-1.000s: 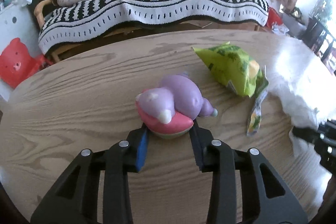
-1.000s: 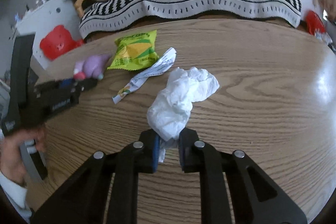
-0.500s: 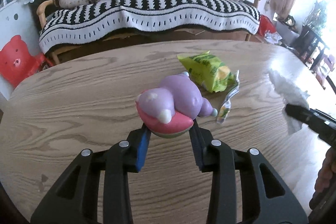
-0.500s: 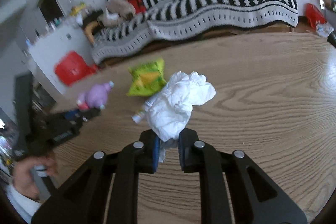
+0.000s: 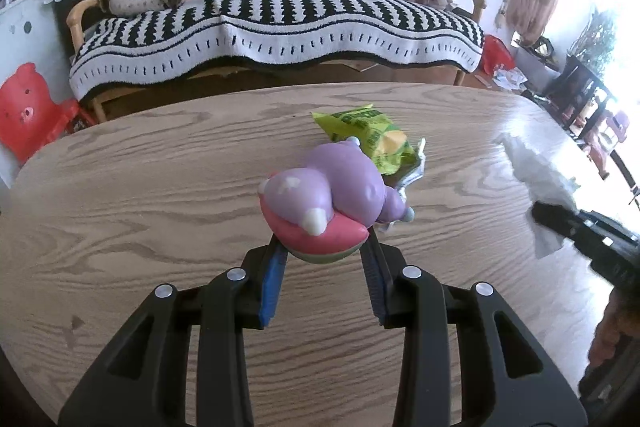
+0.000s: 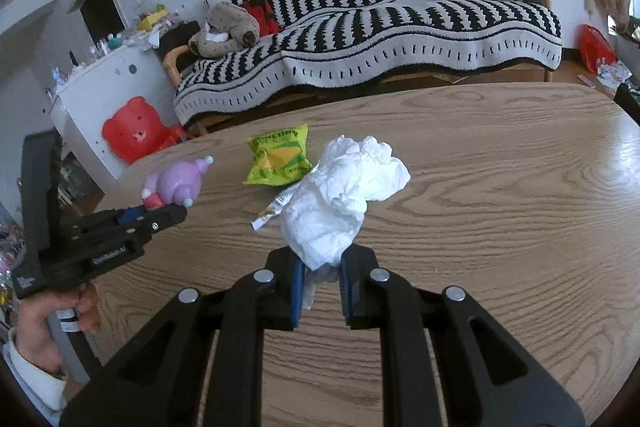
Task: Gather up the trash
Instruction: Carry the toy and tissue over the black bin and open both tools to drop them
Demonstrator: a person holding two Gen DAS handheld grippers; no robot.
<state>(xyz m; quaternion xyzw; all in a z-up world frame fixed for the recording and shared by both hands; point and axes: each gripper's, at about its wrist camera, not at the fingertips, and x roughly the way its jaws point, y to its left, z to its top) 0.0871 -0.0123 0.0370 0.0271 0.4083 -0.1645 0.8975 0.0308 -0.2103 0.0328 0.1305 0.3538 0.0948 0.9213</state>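
My left gripper (image 5: 324, 259) is shut on a purple and pink squishy toy (image 5: 328, 199) and holds it above the wooden table (image 5: 140, 195). It also shows in the right wrist view (image 6: 176, 183). My right gripper (image 6: 322, 279) is shut on a crumpled white tissue (image 6: 340, 199), lifted off the table; the tissue shows at the right in the left wrist view (image 5: 536, 179). A yellow-green snack bag (image 6: 280, 157) lies on the table behind, with a torn wrapper strip (image 6: 272, 211) beside it.
A couch with a black and white striped blanket (image 5: 280, 23) stands beyond the table's far edge. A red pig-shaped chair (image 6: 134, 131) and a white cabinet (image 6: 100, 95) stand at the left. A red bag (image 6: 596, 47) lies on the floor at the right.
Both grippers have risen and pulled back from the table with the toy and the tissue still held. The snack bag and wrapper strip stay on the table.
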